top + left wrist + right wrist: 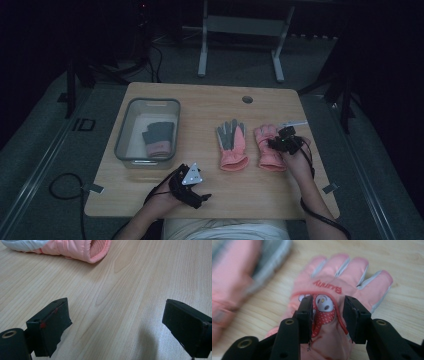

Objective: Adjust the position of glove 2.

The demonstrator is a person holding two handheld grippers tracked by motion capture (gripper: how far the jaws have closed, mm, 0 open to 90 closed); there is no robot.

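The left gripper (192, 186) rests low near the bench's front edge, its fingers (50, 325) spread wide. The right gripper (284, 142) points down, fingers (305, 315) partly parted.

right gripper (327, 315) jaws straddle the pink glove (342, 287), parted.

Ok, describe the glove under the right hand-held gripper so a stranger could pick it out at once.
Start at the wooden table and go to its right half, where two pink gloves lie side by side. It is the right-hand glove, under the right hand-held gripper. Unlike its neighbour, which lies grey palm up, it shows a pink back with red lettering and a cartoon patch.
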